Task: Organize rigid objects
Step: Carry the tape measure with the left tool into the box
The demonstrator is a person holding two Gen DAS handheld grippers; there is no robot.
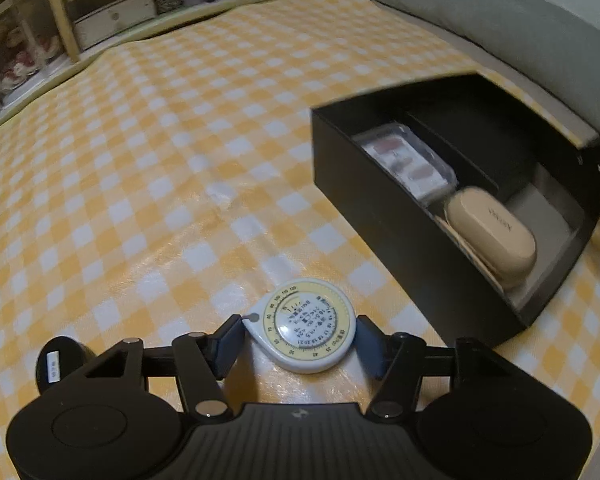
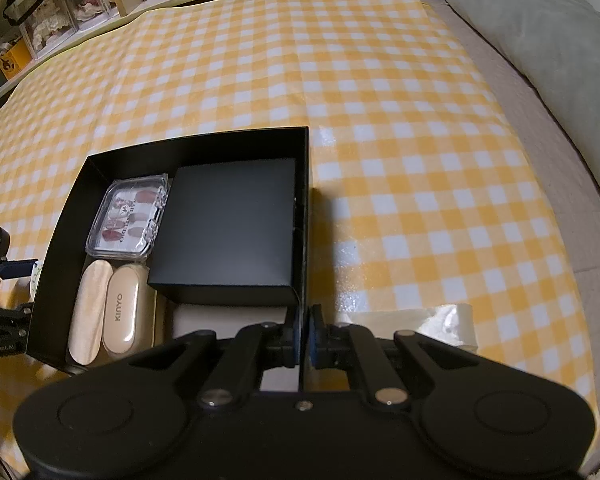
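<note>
Left wrist view: round white plastic tape measure [image 1: 309, 326], yellow dial face up, teardrop tip pointing left, lies between left gripper [image 1: 300, 340] pads on glossy checked cloth [image 1: 140, 160]; contact unclear. Right gripper [image 2: 304, 338] pinches black cardboard box [image 2: 305, 200] wall.

A round white tape measure [image 1: 309, 326] lies flat on the checked cloth; a clear case [image 2: 129, 215], beige case [image 2: 125, 310] and black box [image 2: 230, 230] are packed in the black tray [image 2: 60, 220].
</note>
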